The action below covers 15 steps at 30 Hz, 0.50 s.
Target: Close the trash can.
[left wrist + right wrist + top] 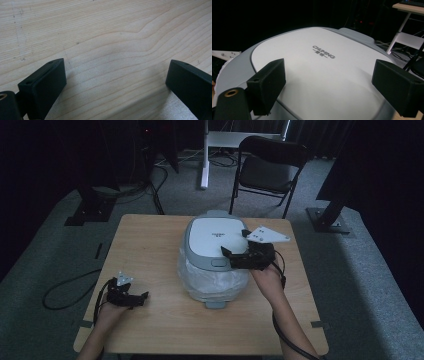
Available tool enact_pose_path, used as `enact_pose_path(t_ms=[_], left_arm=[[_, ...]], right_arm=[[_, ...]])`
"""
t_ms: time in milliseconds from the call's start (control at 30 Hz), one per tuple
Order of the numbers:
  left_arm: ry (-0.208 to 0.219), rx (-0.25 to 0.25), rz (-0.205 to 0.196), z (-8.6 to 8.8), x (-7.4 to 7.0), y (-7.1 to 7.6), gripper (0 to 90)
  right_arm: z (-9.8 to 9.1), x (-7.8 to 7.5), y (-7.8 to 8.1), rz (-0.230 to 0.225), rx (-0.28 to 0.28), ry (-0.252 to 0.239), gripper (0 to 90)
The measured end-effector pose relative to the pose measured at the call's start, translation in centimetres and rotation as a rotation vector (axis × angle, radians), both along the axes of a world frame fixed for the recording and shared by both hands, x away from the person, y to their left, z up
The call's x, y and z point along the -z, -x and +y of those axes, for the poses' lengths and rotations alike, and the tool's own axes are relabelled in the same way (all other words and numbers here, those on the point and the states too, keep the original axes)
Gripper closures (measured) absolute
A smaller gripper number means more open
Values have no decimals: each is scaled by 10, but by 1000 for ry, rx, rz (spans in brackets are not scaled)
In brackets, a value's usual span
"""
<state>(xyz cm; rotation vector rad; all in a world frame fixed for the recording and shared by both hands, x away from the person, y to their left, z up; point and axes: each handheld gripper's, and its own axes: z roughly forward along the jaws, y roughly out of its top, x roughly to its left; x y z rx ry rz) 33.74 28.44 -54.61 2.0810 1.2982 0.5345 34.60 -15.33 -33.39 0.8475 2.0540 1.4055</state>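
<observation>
Black jaws of your right gripper (329, 90) stand wide apart and empty, poised just above the white lid (312, 67) of the rice cooker (216, 257), which sits at the centre of the wooden table (150, 245) with its body wrapped in clear plastic film (210, 282). From above, that gripper (231, 254) hangs over the lid's right front edge, close to the grey release button (218, 262) on the rim. Your left gripper (116, 85) is likewise spread and holds nothing, resting low over bare table near the front left corner, well apart from the cooker. The step in hand appears to be opening the lid. To do it well, bring one jaw tip squarely onto the button rather than the smooth lid panel, press straight down, and avoid a sideways push, as the film-wrapped body may slide. Consider bringing your left gripper up against the cooker's left flank to brace it. Keep the trailing cable (290, 340) clear of the lid's swing.
</observation>
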Motion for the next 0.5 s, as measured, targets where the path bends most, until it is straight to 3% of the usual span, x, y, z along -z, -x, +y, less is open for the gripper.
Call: enact_pose_path(t_ms=[500], left_arm=[[0,2,1,0,0,0,39]], right_arm=[[-35,0,17,-39,71,-26,115]])
